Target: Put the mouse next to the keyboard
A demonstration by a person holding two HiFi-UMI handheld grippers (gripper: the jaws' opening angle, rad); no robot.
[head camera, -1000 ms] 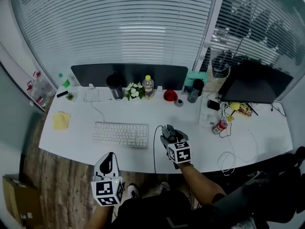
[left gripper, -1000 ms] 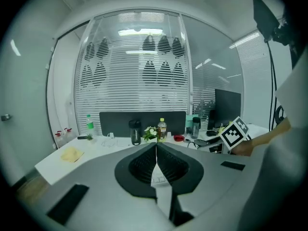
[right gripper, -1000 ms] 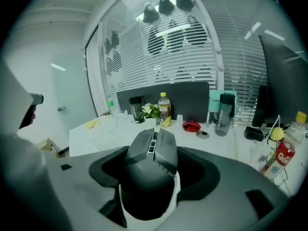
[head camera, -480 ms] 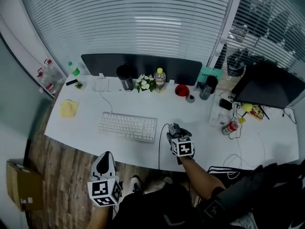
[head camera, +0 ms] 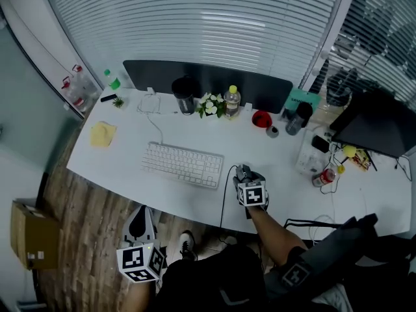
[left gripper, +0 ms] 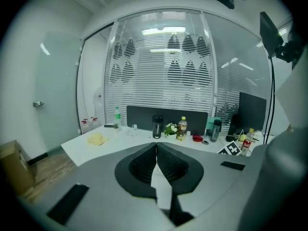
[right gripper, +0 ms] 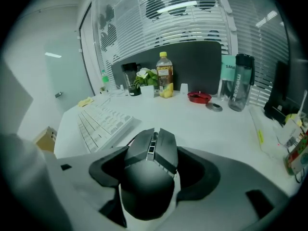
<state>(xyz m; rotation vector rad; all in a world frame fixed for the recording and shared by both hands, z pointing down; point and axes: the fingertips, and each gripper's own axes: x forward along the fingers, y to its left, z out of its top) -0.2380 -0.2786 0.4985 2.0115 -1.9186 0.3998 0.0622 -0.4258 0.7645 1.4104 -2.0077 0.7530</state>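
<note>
Mouse (right gripper: pixel 150 153) and right gripper (right gripper: pixel 153 172) read as one unit: the dark body fills the gap between the two jaws, whose pads press on its flanks, so the gripper is closed on it at a wide spread, as suits so broad a shell. Gripped low on both sides, the mouse is level, its underside on or just above the white desk (head camera: pixel 279 158); I cannot tell which. Its long axis runs along the gripper's own line. The wheel and split buttons point away from the person, toward the dark partition (head camera: pixel 208 77) at the back, and the rounded tail sits deep between the jaws. That heading looks sensible, since it is roughly square to the keyboard (head camera: pixel 182 164), as a mouse is normally used. The keyboard lies just to the left, near but not touching, so the mouse looks already about where the task wants it, and letting go appears to be what remains. A dark cable (head camera: pixel 224 197) runs down over the front edge between the two. Farther out, the left gripper (left gripper: pixel 156 160) hangs off the desk over the wooden floor (head camera: pixel 84 213), jaws pressed together on nothing, apparently kept clear because one gripper is enough.
</note>
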